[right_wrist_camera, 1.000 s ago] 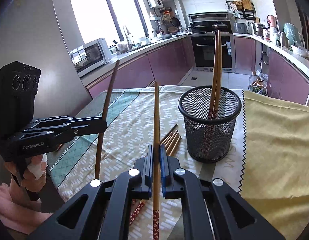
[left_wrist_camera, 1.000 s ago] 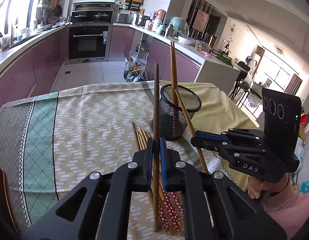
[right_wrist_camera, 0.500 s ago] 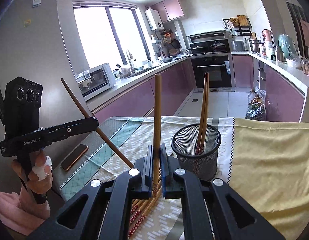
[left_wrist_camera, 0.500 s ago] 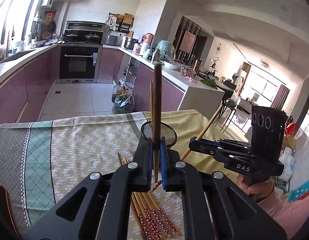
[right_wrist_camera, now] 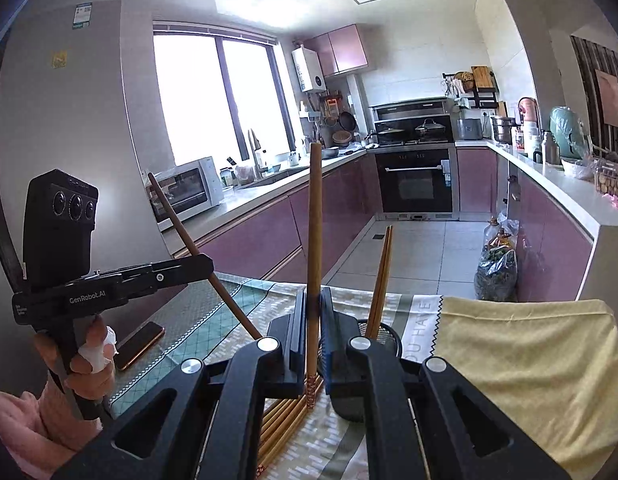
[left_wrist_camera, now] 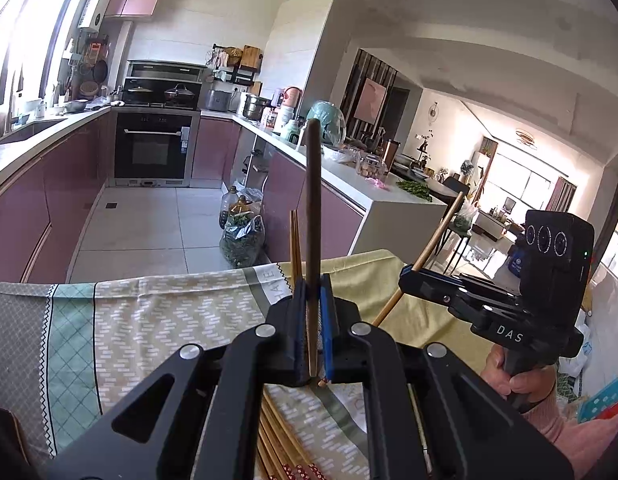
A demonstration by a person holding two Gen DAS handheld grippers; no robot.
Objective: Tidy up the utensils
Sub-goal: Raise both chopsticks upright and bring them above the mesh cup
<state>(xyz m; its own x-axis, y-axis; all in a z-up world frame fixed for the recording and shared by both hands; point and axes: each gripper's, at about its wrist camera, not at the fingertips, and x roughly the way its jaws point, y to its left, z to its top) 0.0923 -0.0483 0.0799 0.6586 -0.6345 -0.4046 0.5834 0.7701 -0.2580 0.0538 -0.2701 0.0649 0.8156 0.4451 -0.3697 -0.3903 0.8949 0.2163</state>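
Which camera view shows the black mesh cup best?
The right wrist view: the mesh cup shows part of its rim and wall behind the right gripper, with two chopsticks standing in it. In the left wrist view the cup is hidden; only those chopsticks show.

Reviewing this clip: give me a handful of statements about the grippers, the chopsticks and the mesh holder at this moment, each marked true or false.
1. The left gripper is shut on a dark brown wooden chopstick. True.
2. The right gripper is open and holds nothing. False: it is shut on a lighter brown chopstick with a red patterned end.
3. The black wire-mesh holder already has a pair of chopsticks standing in it. True.
4. No chopsticks are left on the patterned tablecloth. False: a bundle of loose chopsticks lies on it below the grippers.
5. A phone lies on the table near the person's left hand. True.
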